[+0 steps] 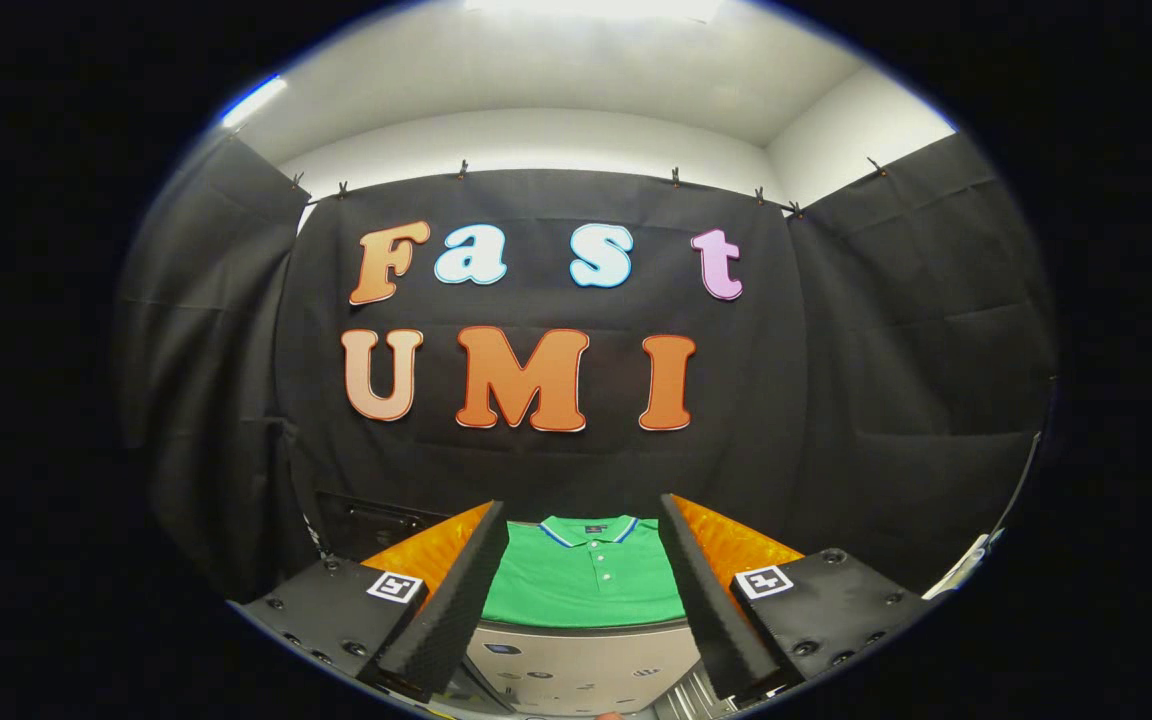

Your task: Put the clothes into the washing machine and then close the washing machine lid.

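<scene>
My hand-held gripper (584,520) was wide open and held nothing. Low in the middle of the frame, a green polo shirt (584,582) with a blue-edged collar lay flat, seen between my two fingers and just past them. Under it, at the bottom, was the washing machine (581,665), grey with small buttons

**Obscured and cut-off items**

The green polo shirt (584,580) is partly hidden: both sleeves lie behind the fingers of the gripper (584,520), which stand spread apart. The washing machine (576,665) shows just a strip of panel; its markings are too small to read.
</scene>
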Demonstrator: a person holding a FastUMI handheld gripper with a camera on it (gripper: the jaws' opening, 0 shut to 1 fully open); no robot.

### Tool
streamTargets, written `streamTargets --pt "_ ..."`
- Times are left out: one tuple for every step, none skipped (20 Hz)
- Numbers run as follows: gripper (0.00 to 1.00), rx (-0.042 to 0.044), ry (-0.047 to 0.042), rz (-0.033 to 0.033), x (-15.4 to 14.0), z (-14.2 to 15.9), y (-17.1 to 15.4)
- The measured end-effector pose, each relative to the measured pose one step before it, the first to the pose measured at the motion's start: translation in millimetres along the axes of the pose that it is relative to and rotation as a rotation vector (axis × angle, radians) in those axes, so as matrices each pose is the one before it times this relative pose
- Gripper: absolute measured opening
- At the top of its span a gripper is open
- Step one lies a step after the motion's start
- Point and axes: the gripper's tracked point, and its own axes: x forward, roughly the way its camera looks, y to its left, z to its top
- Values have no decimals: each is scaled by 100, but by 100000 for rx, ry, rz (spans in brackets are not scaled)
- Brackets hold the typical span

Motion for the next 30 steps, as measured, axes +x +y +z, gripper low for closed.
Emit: streamTargets --pt "98 -67 174 -80 -29 -34 -3" --pt "98 -207 -160 46 34 2 110" --pt "98 -319 21 -169 74 -9 23" --pt "98 -171 130 7 29 -59 40" --pt "98 240 59 103 147 -50 96" --pt "98 132 786 -52 89 -171 145" --pt "98 281 371 -439 14 -159 27" --pt "98 397 -15 278 90 64 117" --pt "98 459 209 -285 10 -43 69" --pt "98 -8 576 -623 86 -40 -125" --pt "98 -164 730 -848 220 -155 -202" --pt "98 -1341 1227 -861 245 -99 -128" --pt "98 -1282 398 -563 222 -132 -193" --pt "98 -590 558 -1133 258 51 -308" --pt "98 305 916 -946 107 -62 -331" --pt "98 1621 633 -237 345 -70 4" --pt "98 1696 745 146 365 -53 165" --pt "98 1326 369 -94 473 11 -2" --pt "98 365 862 -494 525 -165 -153" --pt "98 98 178 -290 878 27 -68" --pt "98 369 1081 -132 771 -62 -50" --pt "98 487 945 168 863 -275 33" --pt "98 687 1054 288 1084 -280 79" --pt "98 -104 1904 -627 1498 -551 -264" --pt "98 -663 1793 140 1434 -620 -159" --pt "98 -671 1881 -263 1465 -491 -95" --pt "98 -558 1921 934 1628 -613 38" --pt "98 -117 2340 148 1664 -597 -6" --pt "98 368 3335 1093 1635 -826 -35" --pt "98 891 2352 262 1875 -725 34"
